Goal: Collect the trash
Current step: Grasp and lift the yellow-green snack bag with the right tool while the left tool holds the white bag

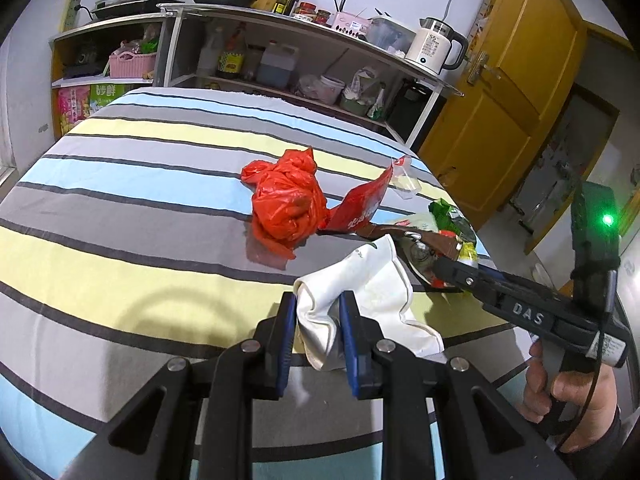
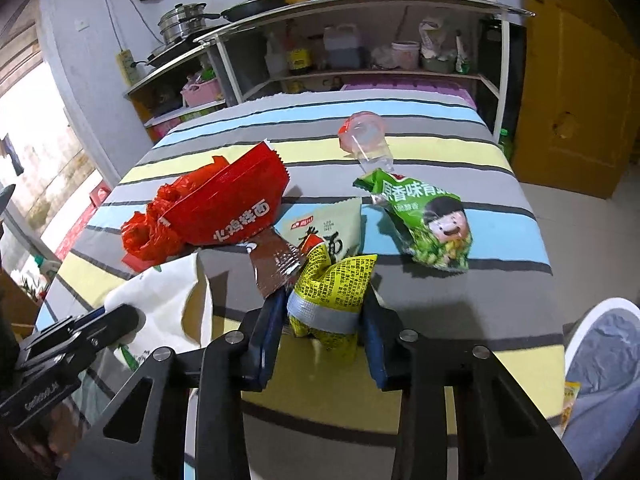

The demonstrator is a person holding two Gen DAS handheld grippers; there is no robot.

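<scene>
My left gripper [image 1: 318,312] is shut on the edge of a white bag [image 1: 372,292] that lies on the striped table; the bag also shows in the right wrist view [image 2: 160,300]. My right gripper [image 2: 326,308] is shut on a crumpled yellow wrapper [image 2: 332,292] just above the table. Ahead lie a red plastic bag [image 1: 284,200], a red noodle packet [image 2: 228,212], a brown wrapper [image 2: 276,264], a pale green packet [image 2: 336,224], a green snack bag [image 2: 432,224] and a clear plastic cup [image 2: 368,140].
The table wears a striped cloth [image 1: 120,208]. Shelves [image 1: 280,20] with pans, bottles and a white kettle [image 1: 436,46] stand behind it. A yellow door [image 1: 512,92] is at the right. A white bin with a liner [image 2: 604,360] stands at the table's right edge.
</scene>
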